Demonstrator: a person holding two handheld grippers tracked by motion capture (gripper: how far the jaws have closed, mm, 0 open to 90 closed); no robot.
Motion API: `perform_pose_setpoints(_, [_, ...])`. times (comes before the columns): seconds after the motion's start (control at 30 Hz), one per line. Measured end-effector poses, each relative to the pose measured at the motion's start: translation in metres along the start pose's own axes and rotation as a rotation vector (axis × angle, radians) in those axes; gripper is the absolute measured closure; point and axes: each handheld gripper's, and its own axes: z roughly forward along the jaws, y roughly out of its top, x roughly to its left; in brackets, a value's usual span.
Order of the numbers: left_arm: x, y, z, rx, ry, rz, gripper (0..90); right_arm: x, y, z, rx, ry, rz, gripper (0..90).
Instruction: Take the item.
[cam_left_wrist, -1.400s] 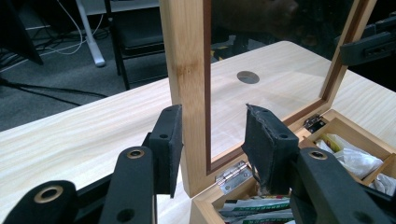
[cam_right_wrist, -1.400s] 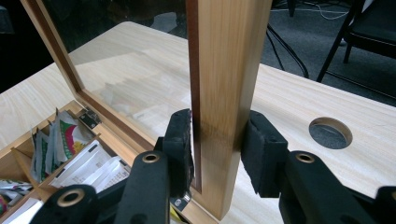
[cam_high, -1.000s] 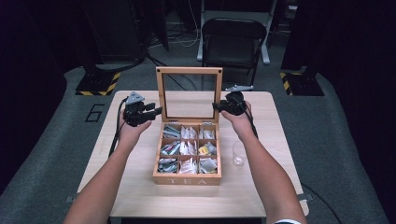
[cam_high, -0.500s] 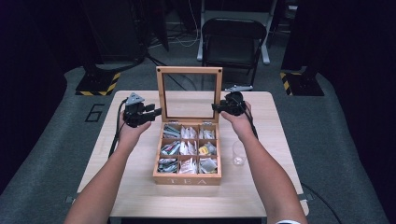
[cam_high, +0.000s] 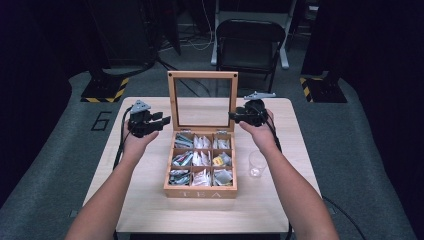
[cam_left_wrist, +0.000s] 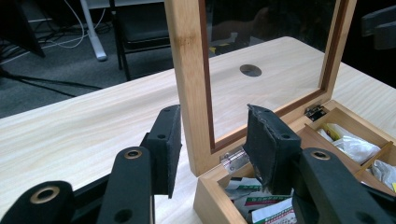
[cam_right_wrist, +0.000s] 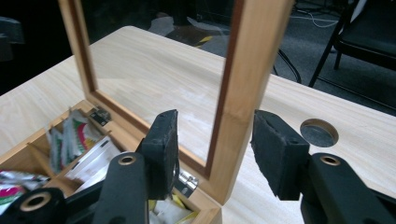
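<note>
The tea box (cam_high: 201, 170) sits mid-surface (cam_high: 150, 200) with its glass lid (cam_high: 202, 100) standing upright. Left gripper (cam_left_wrist: 212, 140) straddles the lid's left frame post, pads a bit off the wood, so released. Right gripper (cam_right_wrist: 215, 149) straddles the other post; its jaws have just been opening, with gaps on both sides. A clear cup (cam_high: 257, 163) stands just beside the box.

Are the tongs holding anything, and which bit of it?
Nothing is gripped. Each pair of tongs, left and right, straddles a side post of the tea box's upright lid, but gaps show beside the pads. The right tongs have just been opening.
</note>
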Motion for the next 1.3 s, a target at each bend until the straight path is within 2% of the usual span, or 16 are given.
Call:
perform_pose_setpoints(0.2, [-0.001,0.001,-0.008,0.003,-0.003,-0.002,54.9,0.01,-0.003,-0.013,-0.013,0.011,-0.03,49.3])
perform_pose_setpoints(0.37, [-0.006,0.003,-0.015,0.0,-0.021,0.006,54.8,0.016,-0.007,-0.023,-0.017,0.016,-0.021,48.7])
perform_pose_setpoints(0.63, [-0.015,0.006,-0.024,-0.017,-0.04,0.02,55.0,0.028,-0.014,-0.042,-0.026,0.006,-0.064,48.6])
perform_pose_setpoints(0.8, [-0.018,0.007,-0.028,-0.009,-0.041,0.023,55.0,0.035,-0.016,-0.052,-0.041,0.019,-0.082,48.1])
perform_pose_setpoints(0.93, [-0.021,0.007,-0.032,-0.004,-0.045,0.026,55.0,0.04,-0.02,-0.059,-0.049,0.012,-0.106,47.5])
perform_pose_setpoints(1.07, [-0.024,0.003,-0.038,-0.008,-0.046,0.021,55.2,0.045,-0.027,-0.065,-0.063,0.009,-0.116,48.4])
perform_pose_setpoints(1.2, [-0.023,-0.003,-0.044,-0.008,-0.044,0.018,55.2,0.047,-0.036,-0.07,-0.051,0.007,-0.123,50.9])
perform_pose_setpoints(1.3, [-0.021,-0.007,-0.049,-0.011,-0.041,0.014,55.2,0.049,-0.042,-0.074,-0.049,0.025,-0.118,53.8])
